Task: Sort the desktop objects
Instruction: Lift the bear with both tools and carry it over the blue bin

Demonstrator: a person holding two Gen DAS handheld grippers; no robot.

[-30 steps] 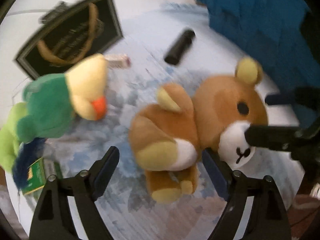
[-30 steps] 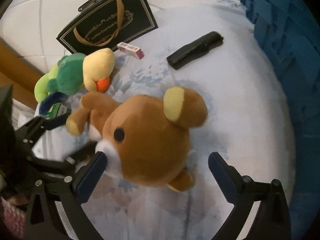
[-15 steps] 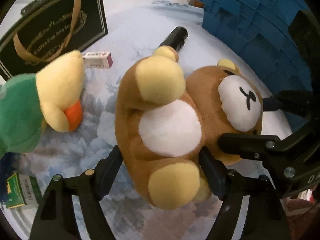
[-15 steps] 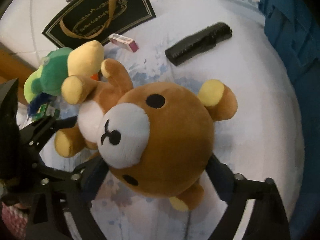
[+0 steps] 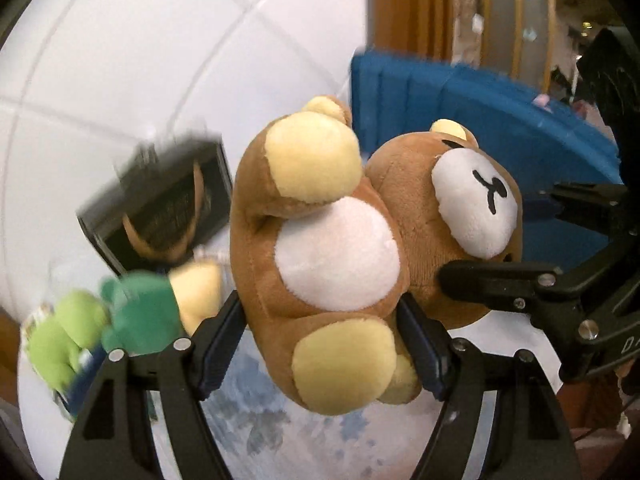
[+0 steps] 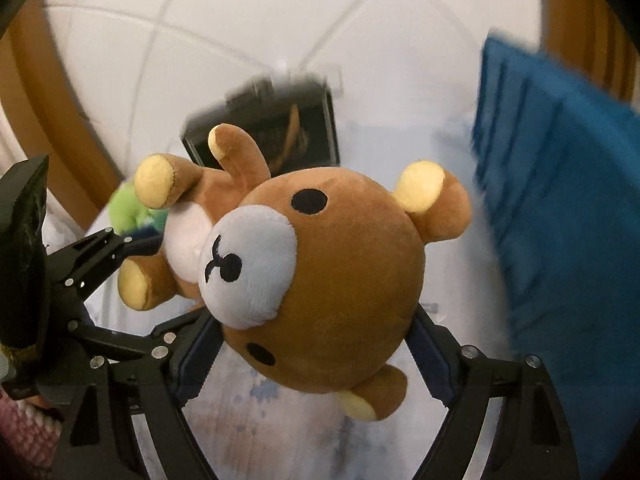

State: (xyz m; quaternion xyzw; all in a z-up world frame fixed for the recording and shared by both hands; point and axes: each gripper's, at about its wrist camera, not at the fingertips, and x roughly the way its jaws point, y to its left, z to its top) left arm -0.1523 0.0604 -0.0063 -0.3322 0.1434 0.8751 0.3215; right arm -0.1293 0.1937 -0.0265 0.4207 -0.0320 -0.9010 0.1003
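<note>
**Left wrist view: two grippers, one bear, up off the counter**

Using the brown plush bear (image 5: 332,264) as the reference point for everything. Biggest thing around is the blue crate (image 5: 480,120), behind the bear and to its right, probably where it's headed since this is a sorting job. The counter (image 5: 280,432) with its blue-patterned cloth sits well below the bear. A black gift bag (image 5: 160,204) lies behind and left of the bear, and the green plush duck (image 5: 136,312) is just left of it.

The left hand-held gripper (image 5: 324,336) is clamped on the bear's body and the right hand-held gripper (image 6: 316,344) on its head. Makes sense: it's floppy, so gripping both ends stops it sagging or swinging while carried.
</note>
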